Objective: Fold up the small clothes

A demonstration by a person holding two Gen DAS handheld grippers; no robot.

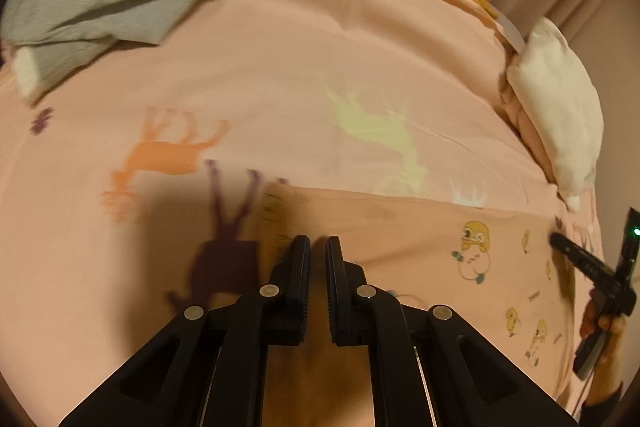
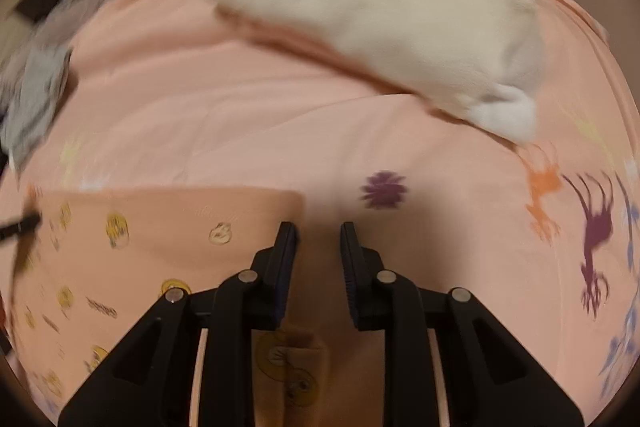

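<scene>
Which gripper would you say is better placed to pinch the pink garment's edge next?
Probably the right gripper: its jaws stand open at the printed garment's edge; the left gripper is shut.

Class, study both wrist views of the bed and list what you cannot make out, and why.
- Pink garment: its near part is hidden under the left gripper in the left wrist view.
- Grey clothes: smeared by blur at the left edge of the right wrist view.
- Right gripper: its far end is cut off by the left wrist view's right edge.
</scene>
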